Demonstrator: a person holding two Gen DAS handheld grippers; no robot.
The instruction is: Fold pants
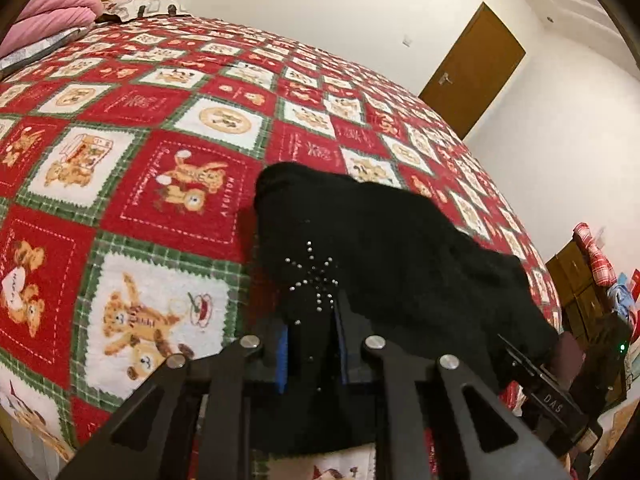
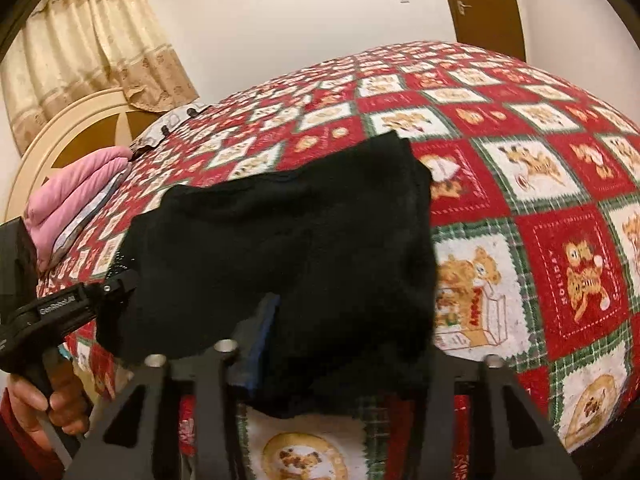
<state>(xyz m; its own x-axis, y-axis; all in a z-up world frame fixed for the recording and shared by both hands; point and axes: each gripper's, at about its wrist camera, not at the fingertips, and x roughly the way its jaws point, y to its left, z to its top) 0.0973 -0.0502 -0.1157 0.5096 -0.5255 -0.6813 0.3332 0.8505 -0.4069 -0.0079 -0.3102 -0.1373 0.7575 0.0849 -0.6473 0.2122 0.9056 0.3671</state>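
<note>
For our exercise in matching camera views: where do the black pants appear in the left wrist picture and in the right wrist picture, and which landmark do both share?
Left wrist view: the black pants lie centre to lower right, running down between the left tool's fingers.
Right wrist view: the pants fill the centre, reaching the bottom middle.
Shared landmark: the pink pillow, upper left in one, at the left edge in the other.

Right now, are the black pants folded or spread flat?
Bunched, not flat: the black pants hang lifted off the bedspread, gripped at both near corners.
</note>
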